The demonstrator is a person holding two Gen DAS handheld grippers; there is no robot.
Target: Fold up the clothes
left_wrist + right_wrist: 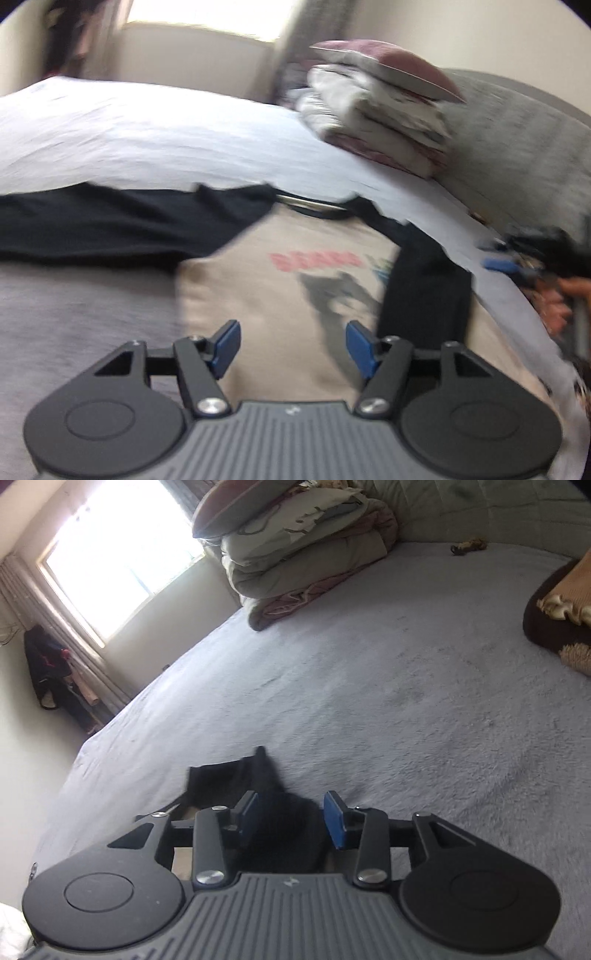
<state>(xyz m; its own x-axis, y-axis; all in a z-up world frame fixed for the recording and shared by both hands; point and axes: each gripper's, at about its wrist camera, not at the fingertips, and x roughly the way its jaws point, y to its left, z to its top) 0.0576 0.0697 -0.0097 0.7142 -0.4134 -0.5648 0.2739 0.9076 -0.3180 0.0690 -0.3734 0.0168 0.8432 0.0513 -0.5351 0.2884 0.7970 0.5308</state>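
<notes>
Beige and black, the shirt [295,295] lies flat on the gray bed [74,325], and the left gripper [293,345] hangs over its front with its jaws wide apart, holding nothing. A pile of folded bedding [380,110] sits far right. From the right wrist, the right gripper [293,821] has a black sleeve [273,812] lying between its spread jaws, not pinched, near the bed's left edge.

Left gripper [293,345] above beige shirt [280,295], fingers [226,341] spread apart, nothing between. Shirt flat on bed [147,133], black sleeves outstretched. Folded bedding [376,110] stacked beyond.
</notes>
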